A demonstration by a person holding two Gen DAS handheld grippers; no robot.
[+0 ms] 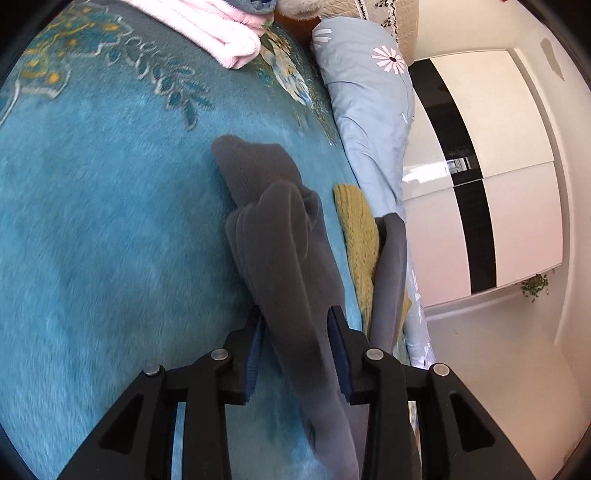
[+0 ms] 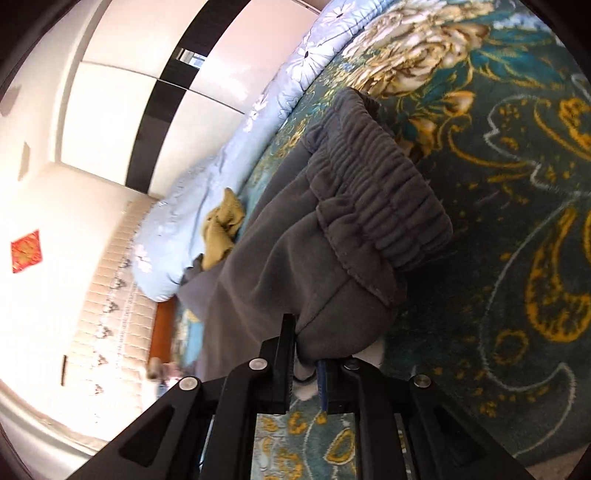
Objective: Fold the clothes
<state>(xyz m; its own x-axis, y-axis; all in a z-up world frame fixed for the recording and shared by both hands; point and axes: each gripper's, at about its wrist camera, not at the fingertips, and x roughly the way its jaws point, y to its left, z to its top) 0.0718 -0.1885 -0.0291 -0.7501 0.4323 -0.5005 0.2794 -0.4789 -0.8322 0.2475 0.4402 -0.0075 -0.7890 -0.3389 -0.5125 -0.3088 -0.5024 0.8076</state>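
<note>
Dark grey sweatpants (image 1: 280, 236) lie on a teal patterned blanket (image 1: 110, 221) on a bed. My left gripper (image 1: 297, 314) has its jaws a hand's width apart around a bunched leg of the pants, with cloth filling the gap. In the right wrist view the elastic waistband end of the pants (image 2: 369, 206) is bunched up and lifted. My right gripper (image 2: 306, 354) is shut on a fold of that grey cloth. The blanket (image 2: 517, 240) lies under it.
A mustard knitted garment (image 1: 356, 236) lies at the bed's edge beside the pants, also in the right wrist view (image 2: 221, 229). A folded pink garment (image 1: 221, 33) lies far back. A pale blue floral duvet (image 1: 373, 122) runs along the edge. White wardrobe doors (image 1: 498, 166) stand beyond.
</note>
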